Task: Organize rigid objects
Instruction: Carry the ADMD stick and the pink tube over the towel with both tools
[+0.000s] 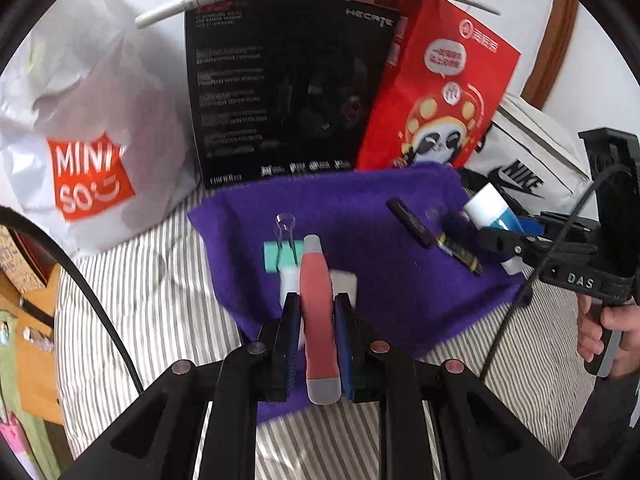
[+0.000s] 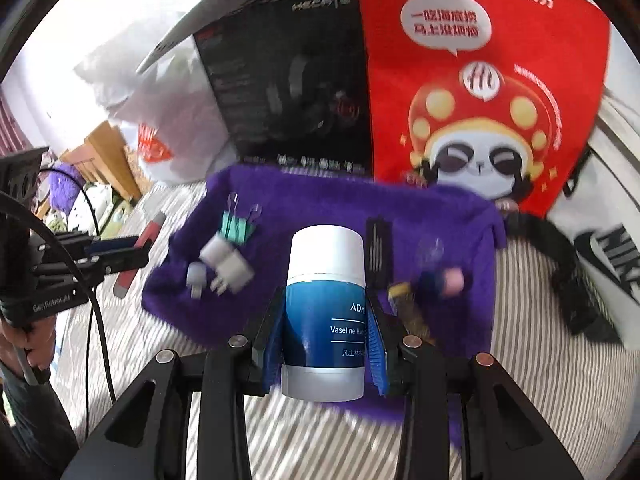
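My left gripper [image 1: 316,300] is shut on a red and grey utility knife [image 1: 318,320], held above the near edge of a purple cloth [image 1: 380,264]. My right gripper [image 2: 326,300] is shut on a blue and white Vaseline tube [image 2: 326,308], held over the same cloth [image 2: 312,208]. On the cloth lie a teal binder clip [image 1: 280,254], a white charger plug [image 2: 228,266], a black comb-like piece [image 2: 378,252] and a dark tool with a yellow end [image 1: 460,250]. The right gripper with the tube also shows in the left wrist view [image 1: 504,240].
The cloth lies on a striped bed sheet [image 1: 152,320]. Behind it stand a white Miniso bag [image 1: 88,152], a black headset box [image 1: 288,92], a red panda bag [image 1: 436,92] and a white Nike bag [image 1: 528,160]. A wooden box [image 2: 104,160] stands at the left.
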The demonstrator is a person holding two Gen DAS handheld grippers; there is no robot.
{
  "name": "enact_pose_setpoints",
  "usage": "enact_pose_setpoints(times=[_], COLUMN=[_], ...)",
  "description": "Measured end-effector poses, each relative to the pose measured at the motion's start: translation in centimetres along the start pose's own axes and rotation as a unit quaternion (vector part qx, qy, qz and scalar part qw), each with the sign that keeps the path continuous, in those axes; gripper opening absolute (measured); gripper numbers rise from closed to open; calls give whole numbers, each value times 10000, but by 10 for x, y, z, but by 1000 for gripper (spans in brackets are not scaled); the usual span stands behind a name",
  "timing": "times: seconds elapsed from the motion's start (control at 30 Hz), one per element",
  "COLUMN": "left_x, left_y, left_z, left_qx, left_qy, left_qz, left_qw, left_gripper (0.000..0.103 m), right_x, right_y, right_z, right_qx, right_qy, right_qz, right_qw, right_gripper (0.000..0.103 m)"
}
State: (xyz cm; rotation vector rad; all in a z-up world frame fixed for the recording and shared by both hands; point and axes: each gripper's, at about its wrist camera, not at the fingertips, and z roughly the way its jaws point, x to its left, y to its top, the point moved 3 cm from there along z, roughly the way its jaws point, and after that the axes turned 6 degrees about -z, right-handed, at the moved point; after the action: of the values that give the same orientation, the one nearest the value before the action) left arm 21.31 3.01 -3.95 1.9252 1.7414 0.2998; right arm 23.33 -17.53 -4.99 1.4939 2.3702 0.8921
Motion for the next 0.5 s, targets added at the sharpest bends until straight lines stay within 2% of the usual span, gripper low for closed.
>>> enact_pose_setpoints(times=[0.23,0.5], left_x=[10,16], left_y=[29,34], left_z=[28,53], left_qx=[-10,109], left_qy=[13,-3], left_qz=[-27,33], left_qw=[10000,9999], left_gripper=[17,17], right_x=[-4,-4], right_y=[35,34], right_z=[46,105], right_qx=[71,594], right_qy=[197,66], right_qz=[40,-17], right_qw=[9998,9982], right_gripper=[36,36])
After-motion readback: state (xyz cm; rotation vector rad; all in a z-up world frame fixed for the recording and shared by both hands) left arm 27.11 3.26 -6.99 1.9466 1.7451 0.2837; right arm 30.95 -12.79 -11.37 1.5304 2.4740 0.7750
